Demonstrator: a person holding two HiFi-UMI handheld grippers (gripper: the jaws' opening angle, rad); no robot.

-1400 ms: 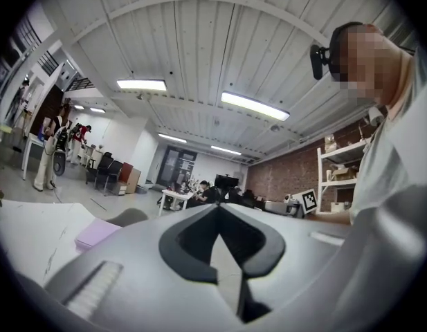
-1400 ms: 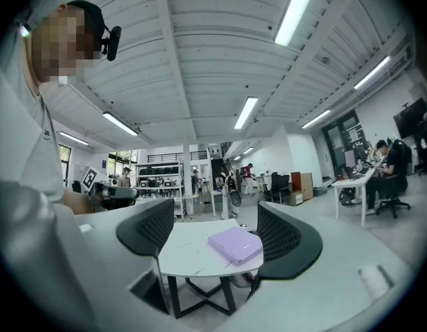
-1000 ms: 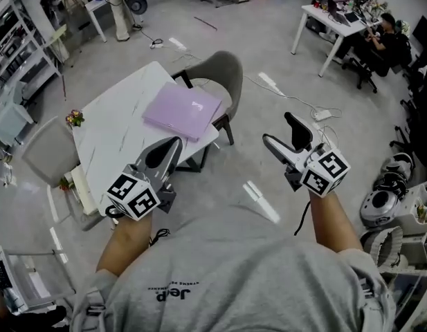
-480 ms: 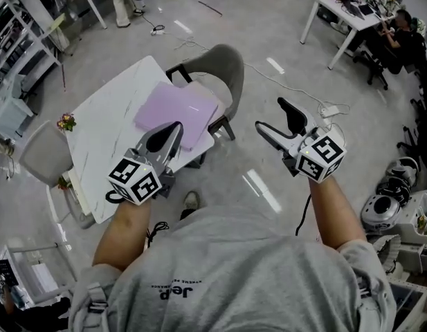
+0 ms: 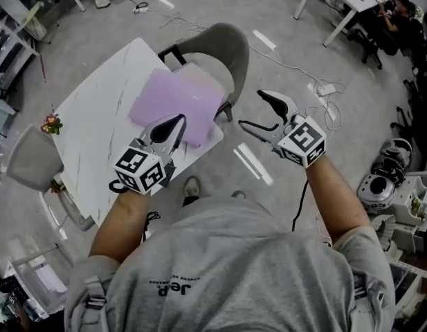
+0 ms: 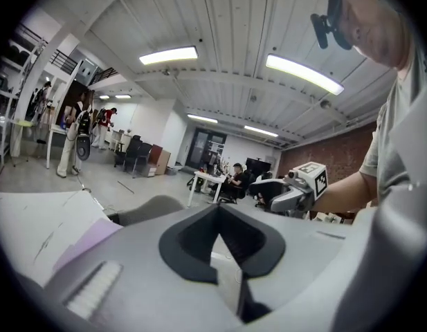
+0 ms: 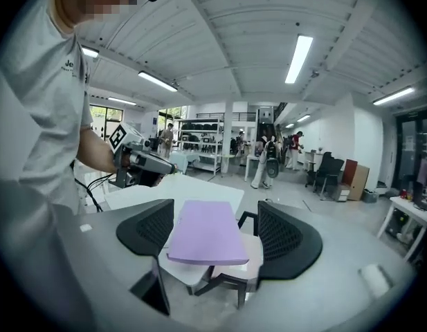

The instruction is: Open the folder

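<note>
L hand-held gripper (image 5: 179,120), R hand-held gripper (image 5: 252,110) both fwd, nearer folder (image 5: 175,94)

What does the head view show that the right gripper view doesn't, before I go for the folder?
Only the head view: the right tongs from outside, open and held over the floor, clear of the table, plus the small flowers at the table's left edge.
Only the right gripper view: the folder lined up straight ahead between its open jaws, the ceiling lights, and people standing in the background.
Both: the purple folder lying closed on the white table, the grey chair beside it, and the left tongs, shut.
</note>
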